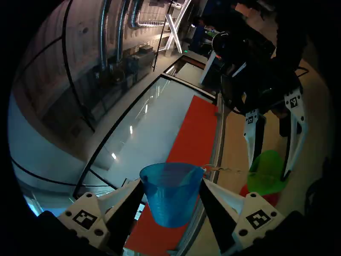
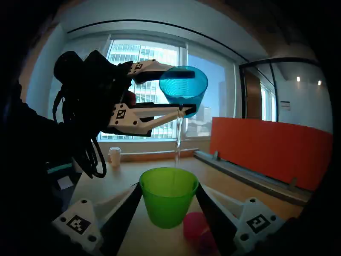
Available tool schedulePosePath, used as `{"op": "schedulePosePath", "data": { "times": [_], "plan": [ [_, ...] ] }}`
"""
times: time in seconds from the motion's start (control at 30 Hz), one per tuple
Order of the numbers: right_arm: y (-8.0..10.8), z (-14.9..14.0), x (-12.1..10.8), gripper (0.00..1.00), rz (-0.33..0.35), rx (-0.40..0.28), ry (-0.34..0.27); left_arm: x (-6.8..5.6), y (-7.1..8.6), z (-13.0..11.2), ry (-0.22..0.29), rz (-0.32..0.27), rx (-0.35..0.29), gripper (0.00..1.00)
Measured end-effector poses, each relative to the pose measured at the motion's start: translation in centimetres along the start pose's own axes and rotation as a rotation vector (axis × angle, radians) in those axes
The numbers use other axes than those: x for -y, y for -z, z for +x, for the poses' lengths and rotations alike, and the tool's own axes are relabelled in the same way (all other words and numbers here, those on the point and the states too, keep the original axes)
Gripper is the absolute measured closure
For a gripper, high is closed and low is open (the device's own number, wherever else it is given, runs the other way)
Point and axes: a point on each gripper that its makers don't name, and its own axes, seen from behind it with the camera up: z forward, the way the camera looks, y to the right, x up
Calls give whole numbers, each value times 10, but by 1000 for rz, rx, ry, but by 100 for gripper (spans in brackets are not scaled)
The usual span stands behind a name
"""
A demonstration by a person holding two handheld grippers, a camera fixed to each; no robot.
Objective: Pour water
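Left gripper (image 2: 189, 91) clamped on tilted blue cup (image 2: 183, 87), upper centre. Right gripper (image 2: 168, 187) clamped on green cup (image 2: 168, 200), lower centre. We judged the thin stream (image 2: 177, 141) vulnerable: hand drift would wet table (image 2: 128, 170).

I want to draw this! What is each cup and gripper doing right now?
blue cup: tipped, pouring.
green cup: upright, catching water.
left gripper: shut on blue cup.
right gripper: shut on green cup.
pink cup: not held.
white cup: standing upright.
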Motion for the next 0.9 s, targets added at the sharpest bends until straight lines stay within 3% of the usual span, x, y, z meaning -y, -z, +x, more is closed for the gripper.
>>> {"op": "schedulePosePath", "data": {
  "times": [0.9],
  "plan": [
    [1,-1,-3,9,-10,-2,3,0,7,7,-72,7,-14,15]
  ]
}}
